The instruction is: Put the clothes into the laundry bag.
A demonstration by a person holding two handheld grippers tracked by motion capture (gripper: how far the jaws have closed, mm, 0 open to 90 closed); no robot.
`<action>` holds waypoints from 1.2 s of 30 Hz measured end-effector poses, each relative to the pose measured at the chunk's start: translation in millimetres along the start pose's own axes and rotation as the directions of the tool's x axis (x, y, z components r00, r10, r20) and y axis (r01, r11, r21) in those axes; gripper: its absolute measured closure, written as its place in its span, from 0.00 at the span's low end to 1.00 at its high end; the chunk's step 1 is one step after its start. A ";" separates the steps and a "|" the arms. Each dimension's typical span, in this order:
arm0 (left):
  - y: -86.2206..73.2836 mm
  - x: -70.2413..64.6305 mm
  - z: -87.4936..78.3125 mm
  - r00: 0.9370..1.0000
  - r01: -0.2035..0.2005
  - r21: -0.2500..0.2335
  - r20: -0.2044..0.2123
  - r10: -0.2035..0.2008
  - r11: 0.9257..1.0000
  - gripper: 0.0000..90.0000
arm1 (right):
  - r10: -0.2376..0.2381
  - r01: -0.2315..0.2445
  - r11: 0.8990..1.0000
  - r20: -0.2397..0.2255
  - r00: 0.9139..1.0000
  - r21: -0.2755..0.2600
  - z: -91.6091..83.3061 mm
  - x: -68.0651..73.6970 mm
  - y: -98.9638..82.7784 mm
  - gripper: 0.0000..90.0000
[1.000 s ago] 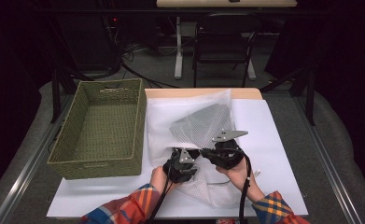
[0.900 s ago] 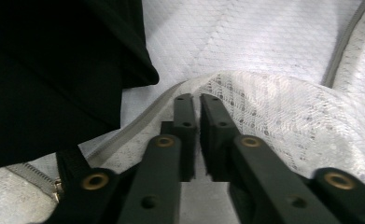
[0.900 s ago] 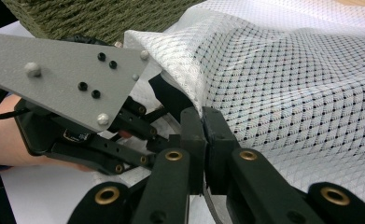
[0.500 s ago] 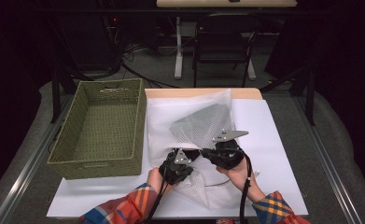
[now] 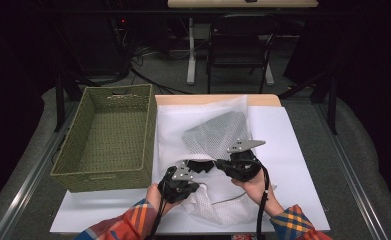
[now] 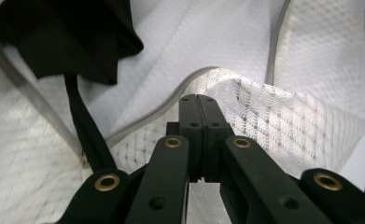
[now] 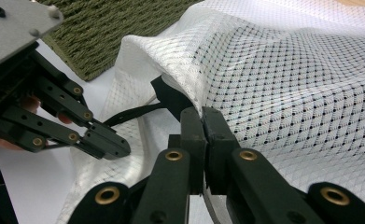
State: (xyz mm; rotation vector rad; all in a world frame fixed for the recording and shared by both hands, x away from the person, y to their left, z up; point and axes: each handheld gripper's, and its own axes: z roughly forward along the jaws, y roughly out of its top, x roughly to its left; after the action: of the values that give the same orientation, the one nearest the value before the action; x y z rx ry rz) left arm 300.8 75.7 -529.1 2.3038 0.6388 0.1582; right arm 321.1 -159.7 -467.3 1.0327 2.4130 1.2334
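Observation:
A white mesh laundry bag (image 5: 214, 131) lies on the white table cover (image 5: 293, 150), with a black garment (image 6: 63, 37) showing in its mouth. My left gripper (image 5: 207, 168) is shut on the bag's grey-taped rim (image 6: 147, 114), and its jaws (image 6: 200, 100) meet with the mesh pinched at their tips. My right gripper (image 5: 221, 165) is shut on the opposite edge of the bag's mouth (image 7: 189, 88), lifting the mesh into a fold above a black strap (image 7: 138, 111). In the right gripper view the left gripper (image 7: 119, 149) sits close by at the left.
A green woven basket (image 5: 108, 130) stands empty at the left, right beside the bag, and its wall shows in the right gripper view (image 7: 110, 28). A chair (image 5: 238, 45) and cables sit beyond the table's far edge. The person's plaid sleeves enter from the bottom.
My left gripper has drawn a little to the left and up, pulling the bag's rim with it. The right gripper has stayed where it was.

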 end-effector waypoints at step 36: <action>-40.0 1.2 -40.9 0.998 0.027 0.079 -0.054 -0.022 0.997 1.00 | -0.023 0.023 1.000 0.015 1.000 0.001 0.9 6.8 0.8 0.98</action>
State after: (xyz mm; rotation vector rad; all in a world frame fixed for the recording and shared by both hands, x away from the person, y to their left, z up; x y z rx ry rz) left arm 273.9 126.2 -526.8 2.3741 0.7118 0.1864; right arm 317.0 -154.2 -466.6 1.0078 2.4081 1.2129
